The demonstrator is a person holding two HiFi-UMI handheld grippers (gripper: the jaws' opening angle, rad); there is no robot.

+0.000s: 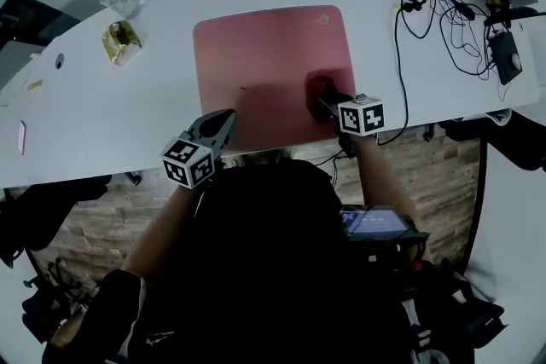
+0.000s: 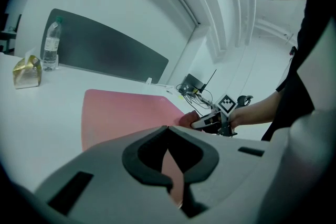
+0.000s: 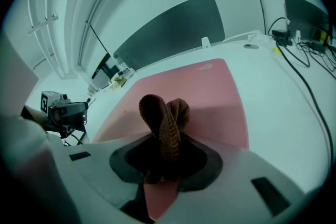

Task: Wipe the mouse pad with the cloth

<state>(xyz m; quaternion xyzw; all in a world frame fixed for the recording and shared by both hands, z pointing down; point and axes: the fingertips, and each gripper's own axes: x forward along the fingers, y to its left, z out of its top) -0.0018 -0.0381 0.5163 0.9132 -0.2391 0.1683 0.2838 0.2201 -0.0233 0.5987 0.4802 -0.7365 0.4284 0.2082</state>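
The white surface (image 1: 102, 115) runs out ahead of both hand-held grippers, and the pink mouse pad (image 1: 256, 55) lies flat on it, right under the tips of each. The left hand-held gripper (image 1: 223, 122) sits over the pad's near left corner, jaws pulled together with nothing in them. The right hand-held gripper (image 1: 326, 102) is clamped on a bunched-up brown cloth (image 3: 165, 123), which pokes out past its tips and looks to be resting on the pad's near right part.
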